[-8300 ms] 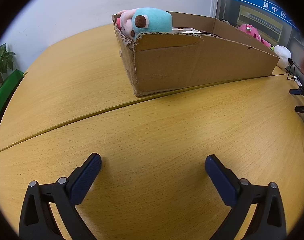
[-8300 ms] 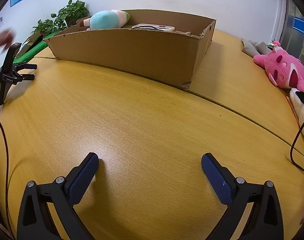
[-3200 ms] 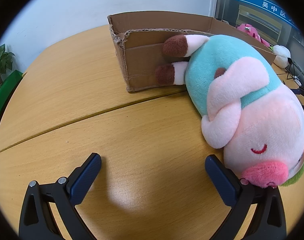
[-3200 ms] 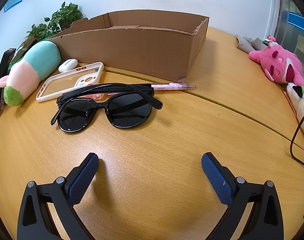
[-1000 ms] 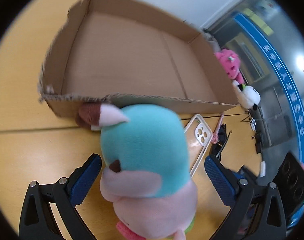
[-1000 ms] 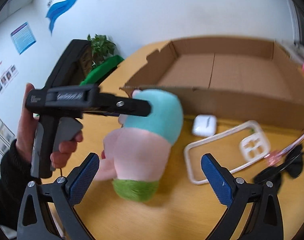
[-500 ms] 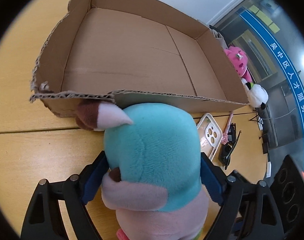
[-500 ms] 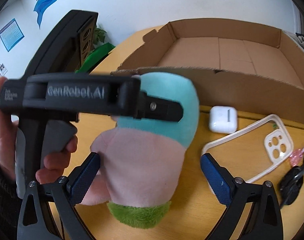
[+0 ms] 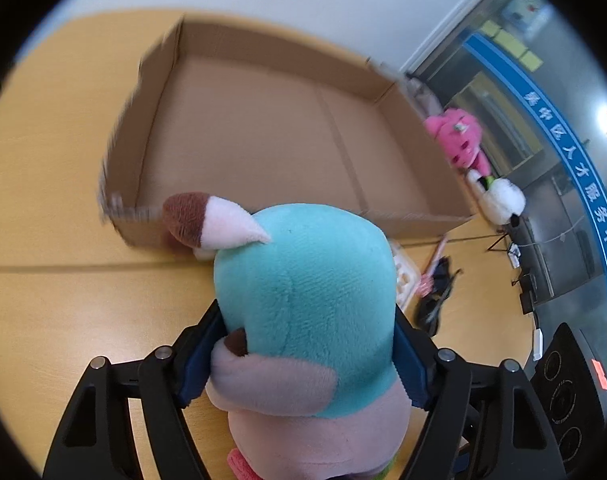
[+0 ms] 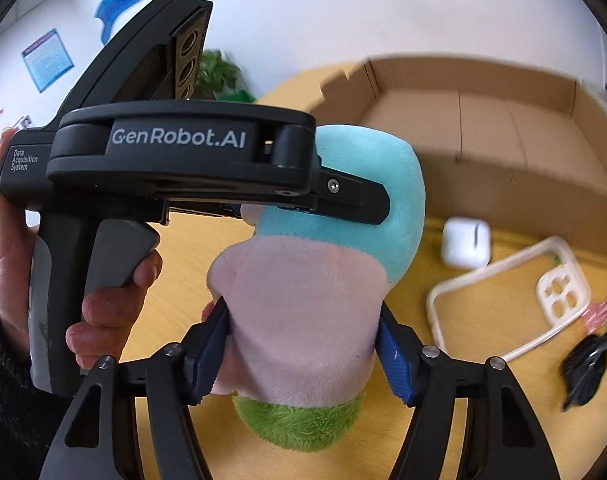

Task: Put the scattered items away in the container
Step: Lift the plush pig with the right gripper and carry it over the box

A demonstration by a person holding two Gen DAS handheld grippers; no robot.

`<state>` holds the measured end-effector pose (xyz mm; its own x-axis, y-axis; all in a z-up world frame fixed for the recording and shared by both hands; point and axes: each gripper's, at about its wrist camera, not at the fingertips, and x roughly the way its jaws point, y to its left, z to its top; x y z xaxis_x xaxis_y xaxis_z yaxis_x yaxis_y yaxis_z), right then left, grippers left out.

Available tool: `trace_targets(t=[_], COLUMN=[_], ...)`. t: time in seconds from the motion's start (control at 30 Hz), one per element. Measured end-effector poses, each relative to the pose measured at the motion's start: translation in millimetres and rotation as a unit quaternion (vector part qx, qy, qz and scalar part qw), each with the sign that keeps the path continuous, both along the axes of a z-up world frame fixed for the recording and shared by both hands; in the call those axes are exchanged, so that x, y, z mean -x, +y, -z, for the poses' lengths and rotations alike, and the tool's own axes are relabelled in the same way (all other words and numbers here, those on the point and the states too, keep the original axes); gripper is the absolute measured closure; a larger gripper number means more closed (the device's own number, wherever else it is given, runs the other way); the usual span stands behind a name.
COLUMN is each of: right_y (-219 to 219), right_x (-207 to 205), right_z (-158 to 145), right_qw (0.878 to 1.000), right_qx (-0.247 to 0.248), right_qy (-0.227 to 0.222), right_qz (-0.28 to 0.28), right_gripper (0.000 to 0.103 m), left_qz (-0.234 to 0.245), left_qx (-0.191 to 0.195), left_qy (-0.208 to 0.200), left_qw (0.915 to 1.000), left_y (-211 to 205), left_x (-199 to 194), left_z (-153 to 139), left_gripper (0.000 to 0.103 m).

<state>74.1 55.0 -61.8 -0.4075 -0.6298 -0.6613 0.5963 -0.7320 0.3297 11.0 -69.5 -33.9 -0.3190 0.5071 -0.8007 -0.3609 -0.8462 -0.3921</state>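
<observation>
A plush pig with a teal body, pink head and green tuft lies in front of the empty cardboard box. My left gripper is closing, and its blue pads press on both sides of the teal body. My right gripper is closing too, its pads squeezing the pink head. In the right wrist view, a hand holds the left gripper's black handle over the pig. The box stands just behind.
On the wooden table to the right of the pig lie a white earbud case, a clear phone case, black sunglasses and a pink pen. A pink plush and a white plush sit beyond the box.
Both pairs of jaws have closed in from wide open until their pads press on the pig. The left gripper has risen a little with it, and the right has moved closer.
</observation>
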Motion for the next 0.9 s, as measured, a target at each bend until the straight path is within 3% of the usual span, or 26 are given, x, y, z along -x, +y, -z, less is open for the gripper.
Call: trace_targets(t=[0.17,0.37,0.57,0.73,0.9], right_y=[13,19,18,13,10], right_x=[-1,36,97,153,196], right_z=[-58,-143,-219,-245,-226], right_qw=[0.997,0.988,0.982,0.983,0.986], right_qx=[0.024,0.045,0.064,0.066,0.066], right_qy=[0.072,0.145,0.178,0.174,0.151], right_qz=[0.005,0.004,-0.004,-0.012,-0.011], right_gripper=[0.031,0.031,0.031,0.032,0.032], left_qz=[0.017,0.033,0.032,0.024,0.022], left_qx=[0.004,0.021,0.029,0.037,0.046], left_qy=[0.084,0.167,0.203,0.194,0.167], left_qw=[0.9963,0.9851,0.9783,0.98,0.9846], left_y=[14,34,44,51,59], left_x=[-3,25,78,125,162], left_z=[-84,-185,-262,-286,-264], left_gripper=[0.027,0.027,0.027,0.027,0.027])
